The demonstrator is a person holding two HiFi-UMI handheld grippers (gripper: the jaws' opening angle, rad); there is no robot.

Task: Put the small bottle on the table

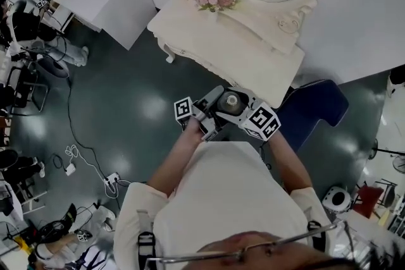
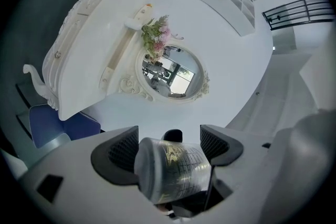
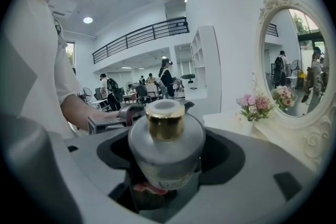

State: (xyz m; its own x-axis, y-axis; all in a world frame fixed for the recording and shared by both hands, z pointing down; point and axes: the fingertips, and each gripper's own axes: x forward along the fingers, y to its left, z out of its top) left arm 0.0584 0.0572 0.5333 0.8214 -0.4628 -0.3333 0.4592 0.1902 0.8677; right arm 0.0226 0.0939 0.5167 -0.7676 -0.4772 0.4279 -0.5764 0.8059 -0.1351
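I have the small bottle (image 1: 231, 100) in the air close to my chest, with the white table (image 1: 209, 47) at 12 o'clock, well apart. The right gripper (image 3: 169, 157) is clamped on its round frosted body, gold cap (image 3: 165, 120) up. The left gripper (image 2: 170, 147) is half-wide around it too, with both pads apparently touching. It looks like glass, so likely heavy for its size, rigid, slick and breakable. I'd hold the wide body, never the cap.
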